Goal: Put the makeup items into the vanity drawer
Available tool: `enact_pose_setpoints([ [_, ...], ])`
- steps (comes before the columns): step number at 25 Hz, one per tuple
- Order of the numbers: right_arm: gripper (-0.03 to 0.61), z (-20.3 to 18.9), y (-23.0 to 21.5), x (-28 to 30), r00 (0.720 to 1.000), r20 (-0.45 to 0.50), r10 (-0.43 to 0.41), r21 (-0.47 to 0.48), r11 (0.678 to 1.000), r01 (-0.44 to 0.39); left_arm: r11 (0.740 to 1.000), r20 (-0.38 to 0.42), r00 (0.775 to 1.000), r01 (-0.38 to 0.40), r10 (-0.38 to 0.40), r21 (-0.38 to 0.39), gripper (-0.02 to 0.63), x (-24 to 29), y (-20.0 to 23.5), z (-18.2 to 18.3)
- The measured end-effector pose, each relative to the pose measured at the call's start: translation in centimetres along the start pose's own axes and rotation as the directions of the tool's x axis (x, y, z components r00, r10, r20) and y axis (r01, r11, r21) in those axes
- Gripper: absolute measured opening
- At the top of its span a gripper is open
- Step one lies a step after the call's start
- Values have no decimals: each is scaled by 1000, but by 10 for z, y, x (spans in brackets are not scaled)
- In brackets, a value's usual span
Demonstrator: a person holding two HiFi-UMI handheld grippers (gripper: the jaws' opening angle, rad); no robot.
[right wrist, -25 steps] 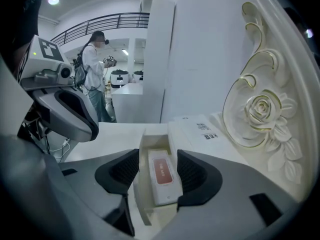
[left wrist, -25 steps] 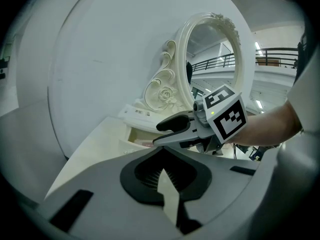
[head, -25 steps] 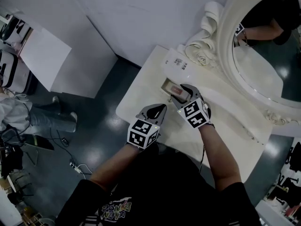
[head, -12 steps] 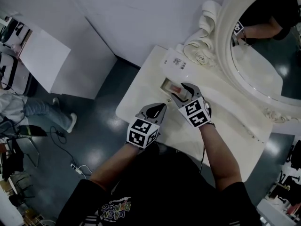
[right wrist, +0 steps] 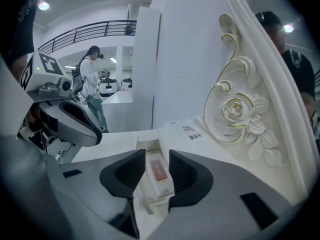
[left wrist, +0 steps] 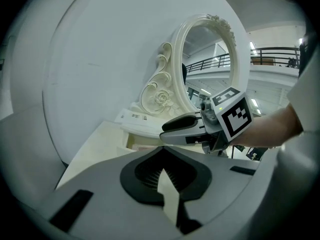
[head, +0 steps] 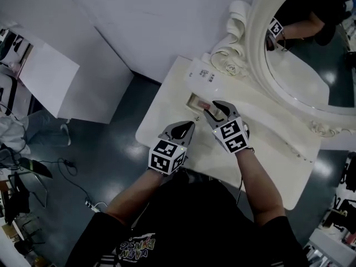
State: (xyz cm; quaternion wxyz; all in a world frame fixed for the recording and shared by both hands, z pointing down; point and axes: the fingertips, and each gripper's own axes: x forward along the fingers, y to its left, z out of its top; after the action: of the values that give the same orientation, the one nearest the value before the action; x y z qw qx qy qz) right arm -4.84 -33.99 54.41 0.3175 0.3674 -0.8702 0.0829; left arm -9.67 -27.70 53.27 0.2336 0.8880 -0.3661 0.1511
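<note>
While the right gripper (head: pixel 212 110) hovers over the open vanity drawer (head: pixel 193 98), its jaws stand spread and have just been narrowing. The makeup box (right wrist: pixel 158 173) lies flat in the drawer, between them, with no clear contact. Left gripper (head: pixel 187 127), at its 8 o'clock: jaws pressed together, empty, over the vanity top (head: pixel 164 113). Mirror (head: pixel 300 71) at 2 o'clock.

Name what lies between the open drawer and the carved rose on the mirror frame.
A flat white box with printed labels lies on the tabletop between the open drawer and the carved rose; the head view shows it best.
</note>
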Motion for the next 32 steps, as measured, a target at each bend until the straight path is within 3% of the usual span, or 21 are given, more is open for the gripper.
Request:
enact_pose_setpoints([
  [3,29,4,-7,-12,997,35,-62,51,997,61,1000,0,1000,17,-17,14,8,-2,-1,2],
  [17,28,-17,-9,-70,958,86,-274,307,922,236,986,-32,991,133,-131,99,8,-5,-16,-3],
  [32,28,-70,4,-161,905,62,-421,434,828,356,959,-76,972,232,-223,161,8,5,-74,-16],
])
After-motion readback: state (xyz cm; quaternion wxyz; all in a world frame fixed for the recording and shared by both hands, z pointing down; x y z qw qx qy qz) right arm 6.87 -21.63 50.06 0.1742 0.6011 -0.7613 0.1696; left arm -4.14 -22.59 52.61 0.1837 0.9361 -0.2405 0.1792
